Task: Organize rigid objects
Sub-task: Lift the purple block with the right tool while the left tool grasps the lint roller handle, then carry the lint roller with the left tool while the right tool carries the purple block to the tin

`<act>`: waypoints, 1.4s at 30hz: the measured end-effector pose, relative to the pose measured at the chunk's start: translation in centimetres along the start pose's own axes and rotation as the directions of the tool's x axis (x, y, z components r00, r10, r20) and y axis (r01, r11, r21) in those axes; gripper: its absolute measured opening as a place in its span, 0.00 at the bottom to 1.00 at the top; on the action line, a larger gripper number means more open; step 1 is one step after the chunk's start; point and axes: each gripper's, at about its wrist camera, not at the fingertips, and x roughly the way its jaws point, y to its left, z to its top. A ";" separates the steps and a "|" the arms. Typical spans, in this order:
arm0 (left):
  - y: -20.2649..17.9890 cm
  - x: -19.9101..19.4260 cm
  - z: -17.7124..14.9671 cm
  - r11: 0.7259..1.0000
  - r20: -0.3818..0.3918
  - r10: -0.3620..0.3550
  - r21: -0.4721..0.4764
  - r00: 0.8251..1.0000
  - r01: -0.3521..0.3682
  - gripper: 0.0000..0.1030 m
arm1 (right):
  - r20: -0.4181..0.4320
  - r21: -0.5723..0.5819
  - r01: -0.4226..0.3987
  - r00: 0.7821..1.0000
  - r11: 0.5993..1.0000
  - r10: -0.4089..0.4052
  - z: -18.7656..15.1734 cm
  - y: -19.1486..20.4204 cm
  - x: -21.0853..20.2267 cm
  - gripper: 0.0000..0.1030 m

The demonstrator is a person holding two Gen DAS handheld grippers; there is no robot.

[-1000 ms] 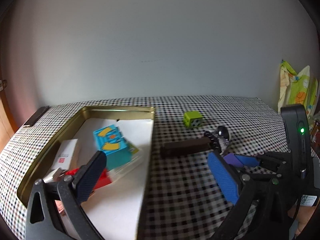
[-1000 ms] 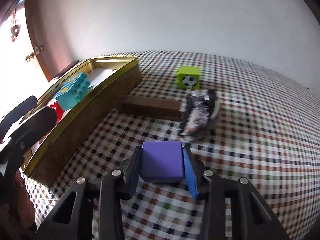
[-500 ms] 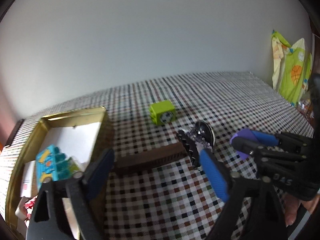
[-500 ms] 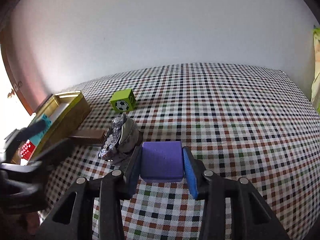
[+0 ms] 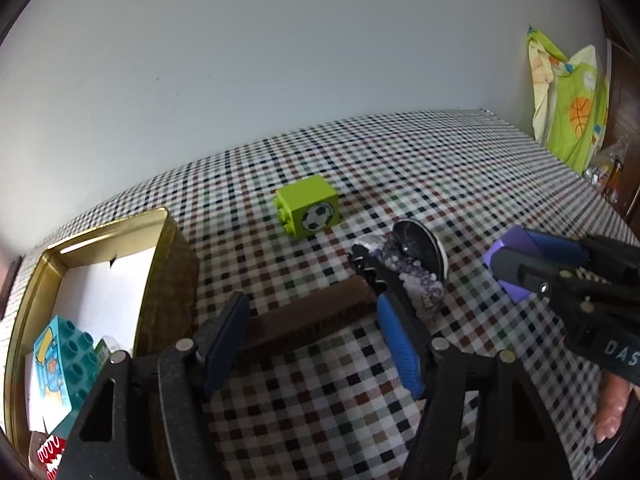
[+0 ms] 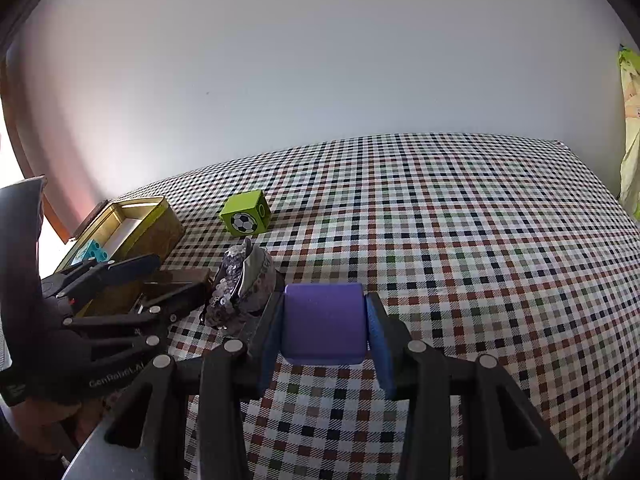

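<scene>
table: checked brown-green-white tablecloth point(image 6: 460, 240) covers the whole surface, plain pale wall behind
tin: gold rectangular metal tin point(image 5: 164, 264) at the left edge, white paper liner inside; holds a teal studded toy brick point(image 5: 64, 364) and a red-white item at the near end (mostly cut off by the frame)
left gripper: black two-finger gripper with blue pads point(image 5: 310, 340), jaws spread wide, nothing between them; hovers over the near end of the bar
right gripper: black two-finger gripper point(image 6: 325, 330), pads clamped on both sides of a purple rounded block point(image 6: 325, 326), block held above the cloth (also seen at right of the left wrist view point(image 5: 516, 244))
bar: dark brown long rectangular bar point(image 5: 312, 316) lying flat on the cloth, one end just beside the tin wall, other end touching the pouch
pouch: small sequinned purple-silver pouch point(image 6: 244, 284), lying open, between bar and purple block
cube: lime-green toy cube with football print point(image 5: 308, 210), alone on the cloth, behind the pouch, apart from the tin
</scene>
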 end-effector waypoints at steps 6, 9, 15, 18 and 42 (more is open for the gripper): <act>1.0 -0.1 -0.1 1.000 0.002 -0.014 0.009 1.000 0.014 0.60 | 0.012 0.002 0.007 1.000 1.000 -0.007 0.0 0.0 -0.3 0.41; 1.7 -0.2 -0.1 1.000 0.001 -0.007 -0.006 1.000 0.007 0.58 | 0.018 0.002 0.007 1.000 1.000 -0.007 -0.1 0.0 -0.5 0.42; 2.2 0.4 0.1 0.999 -0.016 -0.031 -0.024 0.999 0.031 0.57 | 0.029 0.002 0.007 1.000 1.000 -0.007 -0.1 0.0 -0.6 0.41; 1.9 0.7 -0.1 0.998 -0.037 -0.062 -0.011 0.997 0.061 0.28 | 0.030 0.002 0.008 1.000 1.000 -0.008 -0.1 0.1 -0.6 0.41; 1.6 -2.1 -1.2 0.992 0.084 0.105 -0.074 0.991 -0.099 0.13 | 0.106 -0.030 0.017 0.994 0.999 -0.013 -0.2 0.9 -2.2 0.41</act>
